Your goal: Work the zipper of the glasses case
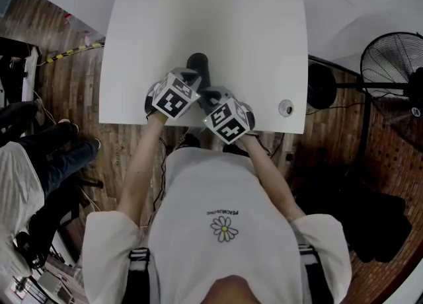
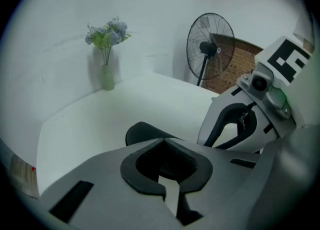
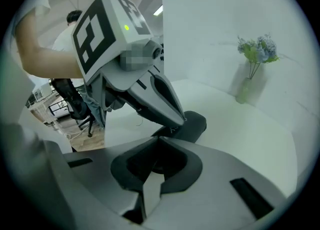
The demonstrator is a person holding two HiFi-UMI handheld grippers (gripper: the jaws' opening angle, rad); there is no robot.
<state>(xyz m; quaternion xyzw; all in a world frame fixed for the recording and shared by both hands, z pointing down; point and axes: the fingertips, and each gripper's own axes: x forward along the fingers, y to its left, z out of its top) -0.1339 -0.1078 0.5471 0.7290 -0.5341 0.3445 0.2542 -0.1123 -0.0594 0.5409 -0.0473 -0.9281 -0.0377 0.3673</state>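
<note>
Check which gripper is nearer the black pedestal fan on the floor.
Right. The right gripper is on the side toward the black pedestal fan; the left gripper sits beside it, farther away.

Soft, even light makes your white desk (image 1: 264,45) glare; shadows are faint. Both gripper views bend and darken at the rims, near parts blurred.

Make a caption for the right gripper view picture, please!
Left claw, shut, with its tip at the dark glasses case on a white table.
</note>
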